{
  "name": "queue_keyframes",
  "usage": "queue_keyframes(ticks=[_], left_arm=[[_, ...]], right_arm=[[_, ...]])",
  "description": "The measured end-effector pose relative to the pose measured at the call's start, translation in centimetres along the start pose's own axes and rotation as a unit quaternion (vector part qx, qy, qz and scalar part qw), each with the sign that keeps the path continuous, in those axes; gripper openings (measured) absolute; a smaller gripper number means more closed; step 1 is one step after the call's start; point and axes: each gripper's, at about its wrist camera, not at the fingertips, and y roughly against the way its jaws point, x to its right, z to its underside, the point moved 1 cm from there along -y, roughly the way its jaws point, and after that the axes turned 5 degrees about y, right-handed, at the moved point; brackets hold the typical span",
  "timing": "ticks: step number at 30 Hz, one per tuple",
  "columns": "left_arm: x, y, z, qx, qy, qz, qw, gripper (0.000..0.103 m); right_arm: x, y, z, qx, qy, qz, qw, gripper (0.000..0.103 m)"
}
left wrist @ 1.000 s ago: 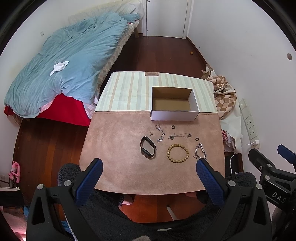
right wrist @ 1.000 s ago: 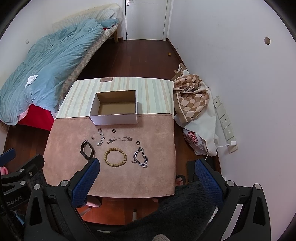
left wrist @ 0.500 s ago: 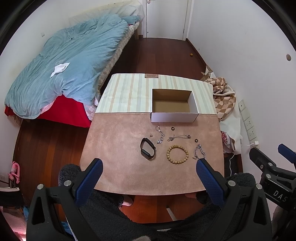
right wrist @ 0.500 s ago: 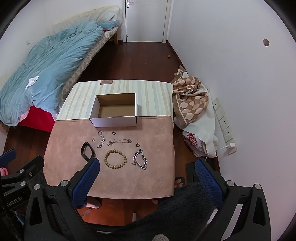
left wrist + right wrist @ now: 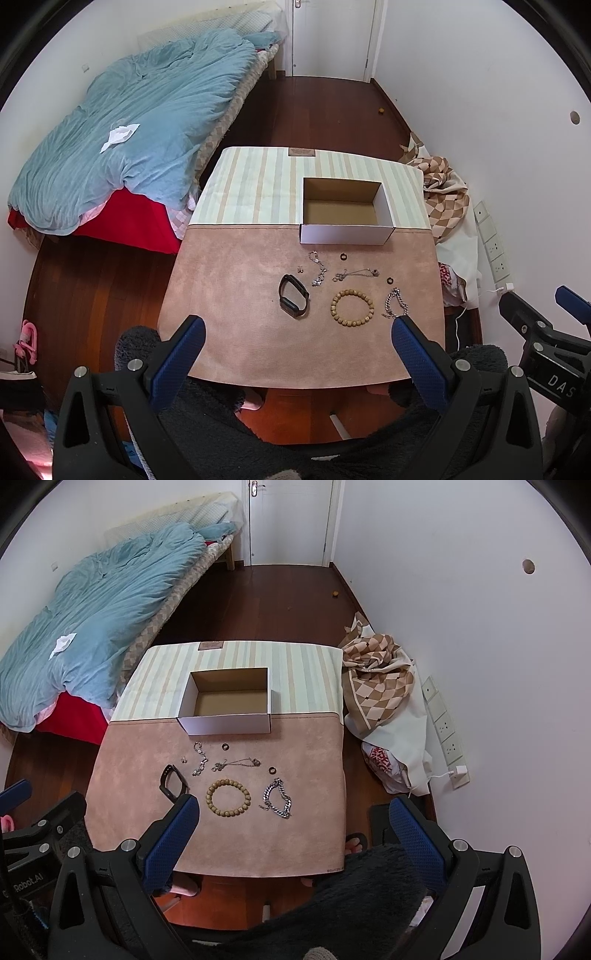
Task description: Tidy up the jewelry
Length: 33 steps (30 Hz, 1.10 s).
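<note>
Jewelry lies on the table (image 5: 229,302) in front of the box (image 5: 345,233): band (image 5: 293,295) with its long axis running toward the box, bead bracelet (image 5: 352,307) flat, chain (image 5: 396,303) at right. Both grippers, left (image 5: 297,354) and right (image 5: 293,832), hover above the near edge, fingers spread wide, holding nothing.

Jewelry (image 5: 351,291) before empty box (image 5: 346,226)

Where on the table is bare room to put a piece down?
Bare: pink mat left of the black band, its near strip below the bead bracelet, and the striped cloth left of the box. Crowded between box and bracelet.
</note>
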Motion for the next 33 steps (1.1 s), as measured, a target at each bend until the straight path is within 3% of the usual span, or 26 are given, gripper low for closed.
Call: queue_keyframes(ticks=[22,28,33], left_arm=[[-0.2,-0.1,-0.2,0.005,0.004,0.004,1.0,0.103],[-1.1,-4.3,-0.9,0.014,0.008,-0.044,0.9989,0.103],[-3.1,-10.3,-1.2,-0.013,0.009,-0.087,0.9961,0.103]], right_arm=[[-0.3,0.2,-0.4,0.005,0.005,-0.001,1.0,0.103],[-1.8,-5.5,0.2,-0.028,0.001,0.0,1.0,0.103],[-3.6,-13.8,1.1,-0.088,-0.009,-0.013,0.996,0.102]])
